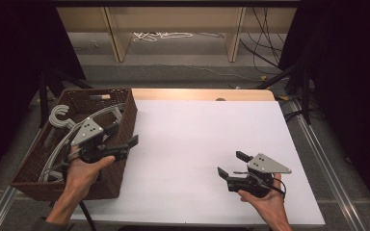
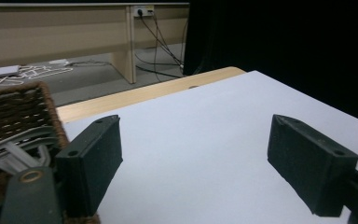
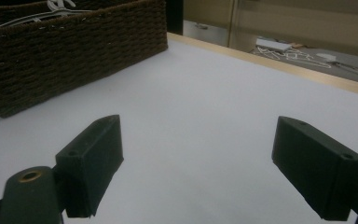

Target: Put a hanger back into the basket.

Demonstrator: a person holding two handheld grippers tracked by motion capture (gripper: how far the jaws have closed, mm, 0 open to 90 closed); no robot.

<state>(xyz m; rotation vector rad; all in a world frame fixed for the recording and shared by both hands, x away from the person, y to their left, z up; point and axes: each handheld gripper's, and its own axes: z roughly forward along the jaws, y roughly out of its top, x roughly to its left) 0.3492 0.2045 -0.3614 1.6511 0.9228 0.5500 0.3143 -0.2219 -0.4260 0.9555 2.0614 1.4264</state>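
Left claw (image 1: 125,144) hung wide open, empty, at basket (image 1: 125,120) edge above hangers (image 1: 60,118). Right claw (image 1: 231,166) open, empty over desk (image 1: 197,139). Best: clear rim before moving off.

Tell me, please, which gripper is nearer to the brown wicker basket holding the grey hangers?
The left. The left gripper is open at the right-hand rim of the basket, beside the grey hangers. The right gripper is open over the white table, well clear of it.

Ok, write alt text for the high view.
A person's two hands hold open tongs over a white table: the left tongs at the rim of a wicker basket of grey hangers, the right tongs over bare table.
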